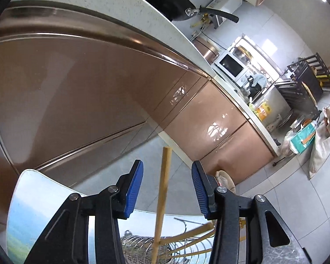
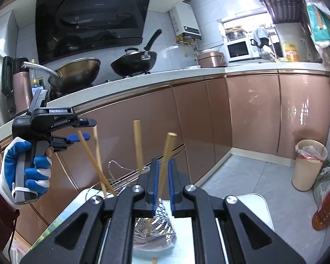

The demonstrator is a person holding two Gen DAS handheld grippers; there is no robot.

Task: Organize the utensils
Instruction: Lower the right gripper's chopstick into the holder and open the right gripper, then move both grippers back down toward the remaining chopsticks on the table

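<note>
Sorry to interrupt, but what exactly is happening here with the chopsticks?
A person with a handheld gripper in each hand is sorting wooden chopsticks into a perforated metal holder on a small table. The right gripper is shut on one chopstick, its lower end in the holder. The left gripper, held in a gloved hand, is open with another chopstick standing between its jaws, untouched. Several more chopsticks already lean in the holder.

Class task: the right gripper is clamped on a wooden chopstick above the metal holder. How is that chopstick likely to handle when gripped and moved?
Probably stiff: the chopstick stays straight in the right gripper. Likely light, being thin wood. It may pivot, since the pads pinch it at one spot, and its tip could catch on the perforated holder.
</note>
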